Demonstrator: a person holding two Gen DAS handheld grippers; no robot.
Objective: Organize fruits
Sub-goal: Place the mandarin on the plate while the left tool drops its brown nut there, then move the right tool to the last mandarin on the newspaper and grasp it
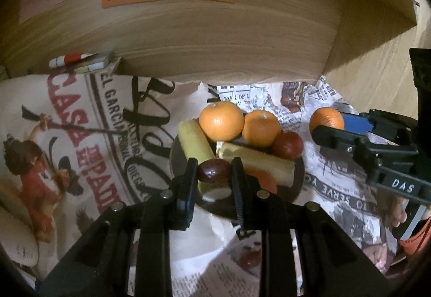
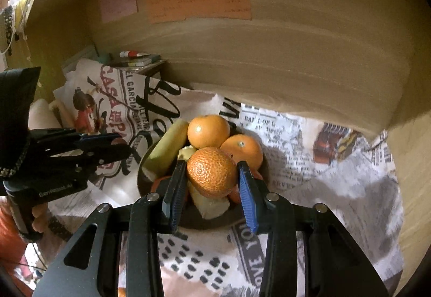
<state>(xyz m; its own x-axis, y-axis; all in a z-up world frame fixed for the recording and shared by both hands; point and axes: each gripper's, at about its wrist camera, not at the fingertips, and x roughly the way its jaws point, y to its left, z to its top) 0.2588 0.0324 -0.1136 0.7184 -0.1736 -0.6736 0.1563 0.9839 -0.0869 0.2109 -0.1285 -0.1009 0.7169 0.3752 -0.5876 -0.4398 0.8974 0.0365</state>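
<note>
Both wrist views look down, close, at 1 shared fruit bowl (image 1: pixel 175 159) (image 2: pixel 141 175) (wooden wall behind).

Crowded bowl, wall close behind, open paper to the right

The bowl (image 1: pixel 297 175) is heaped: two oranges (image 1: pixel 221 121) at the back, bananas (image 1: pixel 194 144) across the middle, a plum (image 1: pixel 287 144) at the right, leaving little room inside. The wooden wall (image 1: pixel 215 41) rises just behind the bowl and blocks the far side. At the left a stack of books (image 2: pixel 140 60) fills the corner. The printed paper (image 2: pixel 336 175) right of the bowl lies bare, and the near side is open too.
</note>
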